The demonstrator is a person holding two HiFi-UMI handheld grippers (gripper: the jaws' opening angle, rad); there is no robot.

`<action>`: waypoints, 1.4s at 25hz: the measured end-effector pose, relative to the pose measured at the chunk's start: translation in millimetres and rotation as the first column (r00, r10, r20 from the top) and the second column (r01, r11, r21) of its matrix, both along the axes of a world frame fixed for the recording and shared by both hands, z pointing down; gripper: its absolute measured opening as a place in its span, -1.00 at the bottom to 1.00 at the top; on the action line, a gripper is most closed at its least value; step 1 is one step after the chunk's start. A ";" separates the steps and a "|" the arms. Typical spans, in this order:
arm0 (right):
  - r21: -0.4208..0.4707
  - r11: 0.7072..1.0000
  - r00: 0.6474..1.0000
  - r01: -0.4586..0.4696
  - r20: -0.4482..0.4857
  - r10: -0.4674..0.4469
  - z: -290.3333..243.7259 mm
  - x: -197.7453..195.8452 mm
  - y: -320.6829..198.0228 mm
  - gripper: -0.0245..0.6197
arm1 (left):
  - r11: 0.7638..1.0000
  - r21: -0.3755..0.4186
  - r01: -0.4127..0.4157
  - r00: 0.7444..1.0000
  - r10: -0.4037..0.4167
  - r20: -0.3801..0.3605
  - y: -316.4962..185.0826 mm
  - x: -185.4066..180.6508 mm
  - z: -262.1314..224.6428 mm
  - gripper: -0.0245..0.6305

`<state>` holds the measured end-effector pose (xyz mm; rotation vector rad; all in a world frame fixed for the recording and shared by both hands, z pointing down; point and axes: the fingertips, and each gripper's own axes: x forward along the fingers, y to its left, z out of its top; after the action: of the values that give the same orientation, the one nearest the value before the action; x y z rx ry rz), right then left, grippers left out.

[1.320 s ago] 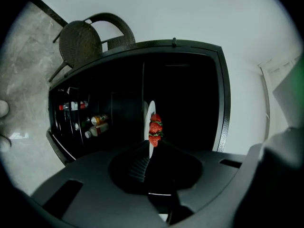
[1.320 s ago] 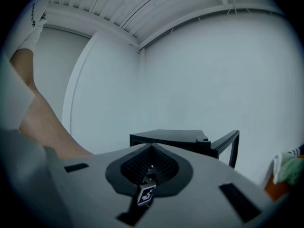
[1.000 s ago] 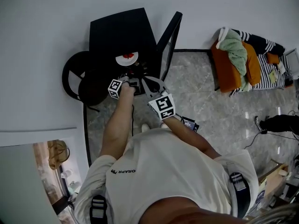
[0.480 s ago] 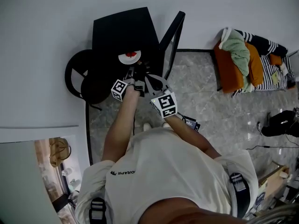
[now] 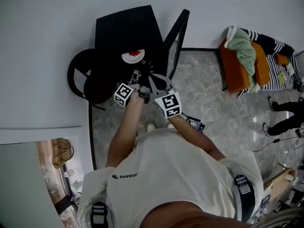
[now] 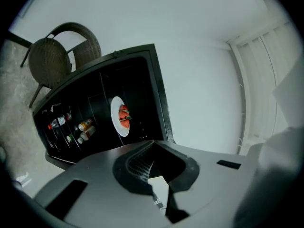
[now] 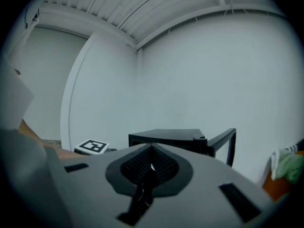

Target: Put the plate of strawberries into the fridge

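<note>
Hovering just outside the tall black fridge [image 5: 126, 30], the left hand-held gripper [image 6: 154, 170] is released, jaws apart with nothing between them. The right hand-held gripper [image 7: 151, 167], beside it, is clenched and empty. The round white plate of red strawberries [image 6: 118, 117] lies on a shelf inside the fridge, whose door [image 5: 176, 37] stands open.

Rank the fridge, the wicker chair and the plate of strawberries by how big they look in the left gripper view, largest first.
1. fridge: spans much of the view's left half.
2. wicker chair: clearly smaller in the picture.
3. plate of strawberries: smallest by far.
</note>
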<state>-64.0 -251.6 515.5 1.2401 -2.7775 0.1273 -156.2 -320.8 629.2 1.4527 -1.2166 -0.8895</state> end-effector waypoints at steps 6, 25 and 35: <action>-0.006 1.000 1.000 -0.009 0.002 0.009 0.8 1.2 0.2 -0.89 | 0.998 0.052 -0.048 0.990 0.040 0.132 9.1 9.1 -26.0 -0.92; -0.008 1.000 1.000 -0.007 0.025 0.008 -6.4 0.4 3.9 -0.89 | 0.982 0.150 -0.111 0.879 0.027 0.475 33.0 10.0 -87.2 -0.93; -0.011 1.000 0.998 -0.020 0.052 0.021 -12.1 8.6 3.1 -0.89 | 0.967 0.184 -0.177 0.712 -0.003 0.702 48.0 23.7 -122.0 -0.93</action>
<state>-55.5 -248.5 503.4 1.2814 -2.8042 0.1785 -132.5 -272.9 507.3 2.1444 -1.6008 -0.4102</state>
